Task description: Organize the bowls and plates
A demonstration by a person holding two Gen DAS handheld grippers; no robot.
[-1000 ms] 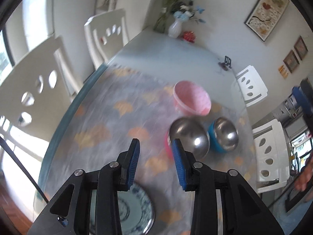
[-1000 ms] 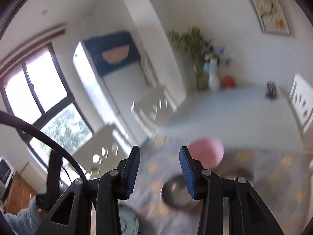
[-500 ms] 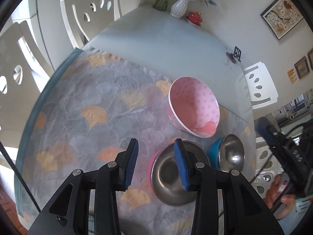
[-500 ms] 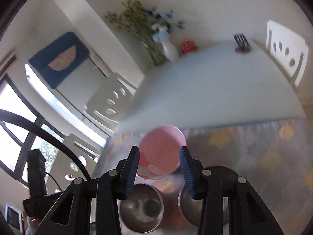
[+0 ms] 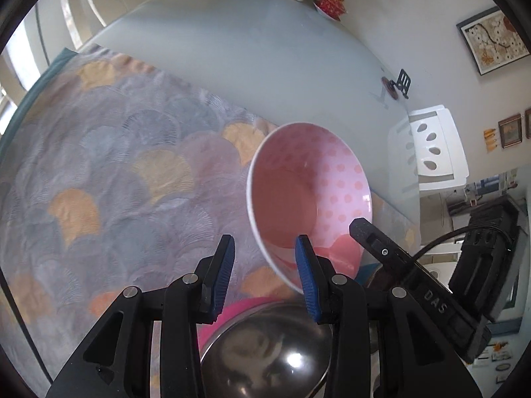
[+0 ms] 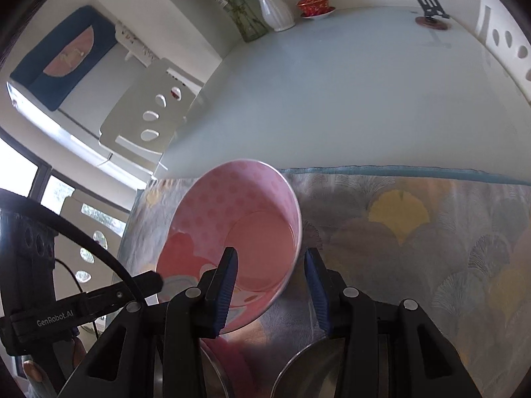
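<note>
- The table (image 6: 348, 93) carries a fan-patterned cloth (image 5: 109, 172), and I'll place everything against the pink polka-dot bowl (image 5: 308, 192), which sits on that cloth near its far edge, just short of the bare tabletop.
- That pink bowl looks like glazed ceramic to me: stiff, fairly heavy for its size, slick on the glaze and likely to chip if knocked against metal. It stands upright with its mouth facing up; being round, it has no long axis across the table, only the vertical one through its foot.
- I judge the rim wall to be the place to pinch it, one pad inside and one outside, ideally on the near side.
- Nearer to me than the pink bowl are two steel bowls, one in a pink shell (image 5: 265, 348) and, to its right, one in a blue shell (image 5: 366, 270), largely hidden. Both open upward. Steel should be light, rigid and slippery, and forgiving of bumps.
- My left gripper (image 5: 265, 273) hangs over the near-left rim of the pink bowl, jaws closing, with nothing pressed between the blue pads that I can see.
- My right gripper (image 6: 270, 285) straddles the pink bowl's near-right rim in its own view, jaws parted and steady, one pad over the inside and one outside, not visibly clamping yet.
</note>
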